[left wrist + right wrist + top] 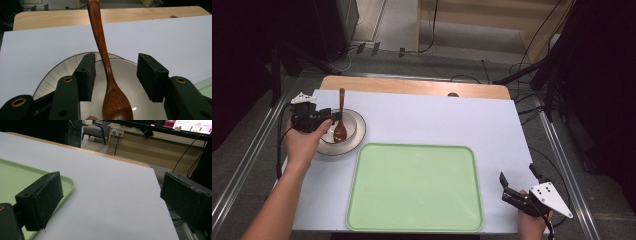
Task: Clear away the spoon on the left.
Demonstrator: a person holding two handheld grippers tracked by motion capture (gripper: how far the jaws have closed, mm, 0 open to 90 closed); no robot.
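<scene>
A brown wooden spoon (110,82) lies in a white bowl (140,82), its handle sticking up over the rim.

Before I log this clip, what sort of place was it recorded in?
Probably a lab or office room set up for recording: a table under a white sheet, loose cables on the floor, and an armchair beside a long counter.

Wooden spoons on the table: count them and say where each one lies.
1. The wooden spoon rests in the bowl at the table's left, handle pointing away, between the open jaws of the left gripper. None elsewhere in sight.
</scene>
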